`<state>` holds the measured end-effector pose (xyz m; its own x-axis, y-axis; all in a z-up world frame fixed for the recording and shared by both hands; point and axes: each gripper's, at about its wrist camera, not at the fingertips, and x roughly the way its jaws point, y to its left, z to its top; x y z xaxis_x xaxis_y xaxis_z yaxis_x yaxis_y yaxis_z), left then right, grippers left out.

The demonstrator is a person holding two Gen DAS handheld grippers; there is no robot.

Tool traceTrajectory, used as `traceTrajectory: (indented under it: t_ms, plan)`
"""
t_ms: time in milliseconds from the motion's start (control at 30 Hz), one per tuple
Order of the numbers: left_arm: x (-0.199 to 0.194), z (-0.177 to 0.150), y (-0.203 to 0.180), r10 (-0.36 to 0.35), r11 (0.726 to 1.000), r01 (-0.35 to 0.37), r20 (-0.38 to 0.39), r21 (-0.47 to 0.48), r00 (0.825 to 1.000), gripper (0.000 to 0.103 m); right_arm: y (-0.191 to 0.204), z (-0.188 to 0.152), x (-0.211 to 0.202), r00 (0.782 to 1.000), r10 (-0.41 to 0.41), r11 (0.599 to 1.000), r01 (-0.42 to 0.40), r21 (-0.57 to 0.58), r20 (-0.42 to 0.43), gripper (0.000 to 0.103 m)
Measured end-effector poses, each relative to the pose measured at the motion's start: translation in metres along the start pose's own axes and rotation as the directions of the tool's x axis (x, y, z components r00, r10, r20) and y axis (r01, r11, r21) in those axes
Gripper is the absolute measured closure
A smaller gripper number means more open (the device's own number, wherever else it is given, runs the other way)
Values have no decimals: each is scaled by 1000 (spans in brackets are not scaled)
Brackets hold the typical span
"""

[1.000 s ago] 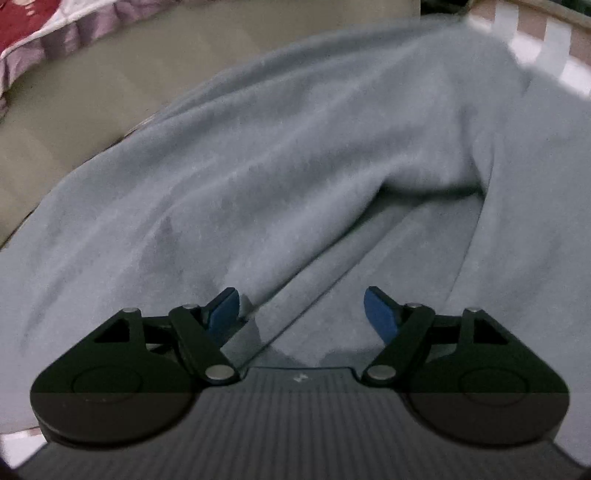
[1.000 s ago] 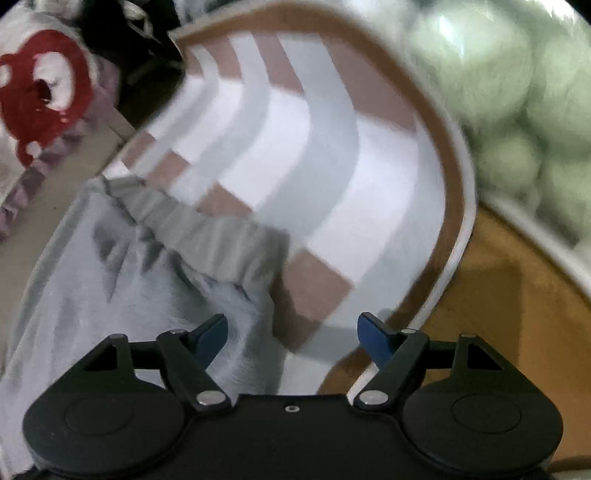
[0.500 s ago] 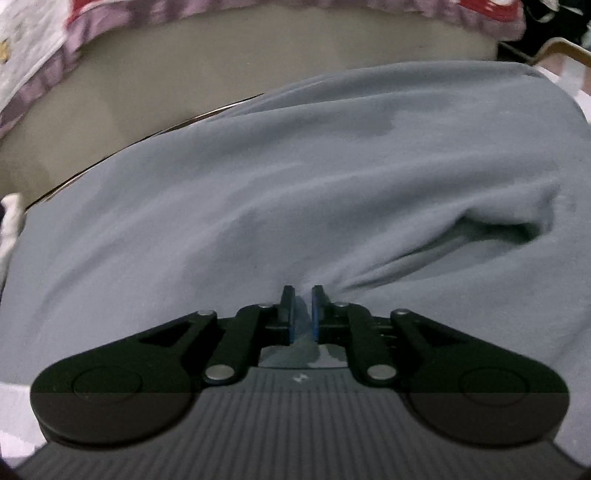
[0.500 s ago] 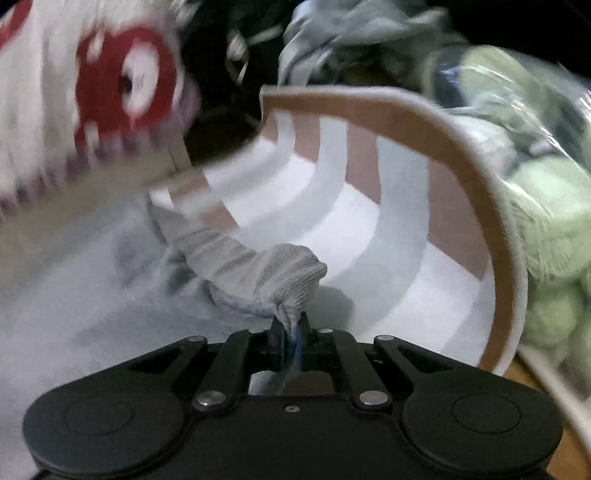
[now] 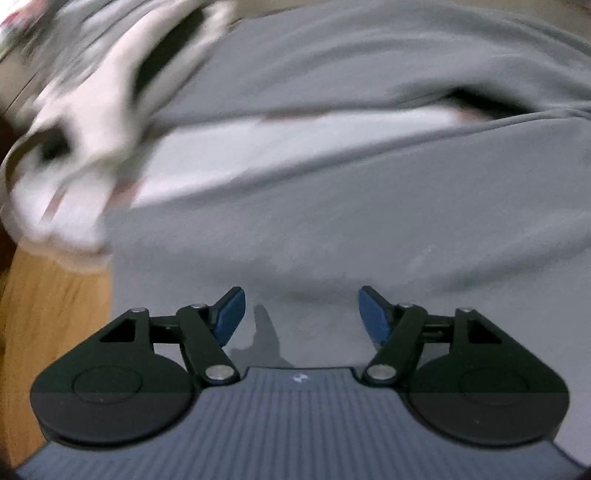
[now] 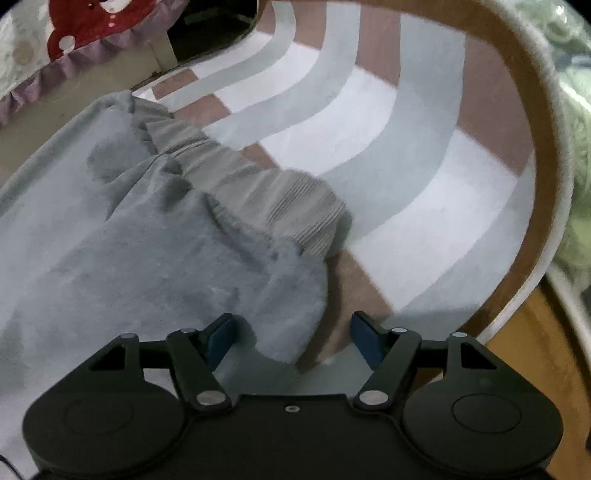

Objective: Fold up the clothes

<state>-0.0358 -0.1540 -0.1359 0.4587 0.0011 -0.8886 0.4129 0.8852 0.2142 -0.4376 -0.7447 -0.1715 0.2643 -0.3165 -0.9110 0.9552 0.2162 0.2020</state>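
- Nearest, left view: left gripper [image 5: 299, 314], jaws wide apart, nothing between them, hanging low over the soft grey-blue fleece garment [image 5: 369, 229]. Picture is motion-blurred, esp. the upper left.
- Right view: right gripper [image 6: 290, 338], jaws also apart, empty. The garment's rounded near corner [image 6: 291, 295] lies between the blue pads [image 6: 221, 339], but they aren't closed on it.
- Garment [image 6: 129, 251] lies spread on a striped white, grey and brown mat [image 6: 424, 155], ribbed grey cuff/hem band [image 6: 266, 195] crumpled at its far edge.
- Step, as I read it: between grabs. One fold looks laid, w/ both tools free to re-grip for the next.
- Next move likely needs right jaws to close on that corner or the ribbed band, left to pinch an edge on its side, then lift together so the cloth doesn't drag.
- Left view mid-distance: a dark open fold mouth [image 5: 476, 99] w/ pale lining showing; could bunch if pulled.
- Further: blurred white cloth w/ dark patches [image 5: 81, 147], orange-brown wood surface [image 5: 44, 314] under it.
- Far, right view: mat's brown rim [image 6: 535, 110], pale green bundles in plastic [image 6: 580, 155], red-and-purple frilled fabric [image 6: 85, 33]. Rim is near the work; not in the way yet.
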Motion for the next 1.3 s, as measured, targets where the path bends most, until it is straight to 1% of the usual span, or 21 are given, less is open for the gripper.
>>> traceTrajectory:
  t_ms: [100,133,167,233,300,400,467,533,700,733,833,900,1000,1033,1067,1100,1133,1167,1200,1267,1300]
  plan:
    - [-3,-24,43,86,994,-90,-69,-57,994,35,-5,-1,-4,991,101,987,-89,134,-85,29]
    - [-11,-29,57,68,992,-75,-75,-99,995,35,-7,-4,-5,979,167,968,-141,207,-114,29]
    - [-20,-36,71,41,988,-51,-77,-143,996,34,-5,-8,-6,967,218,956,-185,229,-132,29]
    - [-38,-55,95,-33,975,15,-80,-221,996,31,6,-14,-9,939,304,939,-266,220,-159,25]
    - [-46,-75,112,-99,950,65,-98,-304,990,29,18,-20,-12,947,265,960,-243,138,-181,24]
    - [-43,-108,132,-185,884,104,-137,-457,973,28,31,-26,-13,959,199,980,-191,59,-201,24]
    - [-38,-129,144,-234,824,116,-146,-554,961,24,35,-27,-11,955,208,978,-198,68,-214,23]
    - [-33,-145,151,-251,782,102,-161,-615,955,18,39,-28,-8,948,214,976,-200,83,-236,23]
    - [-30,-158,160,-345,654,136,-134,-744,929,18,46,-28,10,895,330,936,-269,226,-301,23]
    - [-30,-159,160,-360,636,145,-125,-758,924,18,47,-29,12,892,334,934,-269,235,-306,23]
    - [-28,-155,154,-395,618,189,-94,-763,914,18,49,-28,11,899,324,936,-261,235,-295,23]
    - [-28,-150,144,-404,623,224,-63,-750,913,14,45,-29,9,895,347,923,-274,268,-279,23]
    - [-25,-142,125,-358,654,228,-29,-722,933,14,40,-31,7,893,372,907,-293,303,-252,23]
    - [-25,-140,118,-342,664,229,-17,-712,939,22,40,-31,6,895,373,906,-295,305,-243,23]
    - [-25,-137,114,-334,674,233,-7,-701,943,34,39,-31,5,897,374,904,-297,307,-234,28]
    - [-26,-134,114,-334,683,241,-1,-690,943,57,39,-31,4,899,375,903,-299,310,-226,37]
    - [-27,-131,113,-334,692,249,5,-677,943,65,38,-32,3,901,376,901,-301,312,-217,42]
    - [-29,-128,112,-327,707,254,14,-661,945,70,38,-32,2,903,377,900,-303,314,-208,55]
    - [-33,-124,110,-312,725,255,25,-640,950,76,39,-32,-1,908,375,902,-311,298,-188,73]
    - [-39,-117,104,-275,769,248,46,-590,960,78,45,-30,-10,918,371,913,-333,234,-140,92]
    - [-42,-113,98,-243,803,231,53,-549,969,79,51,-29,-16,922,370,919,-345,189,-116,92]
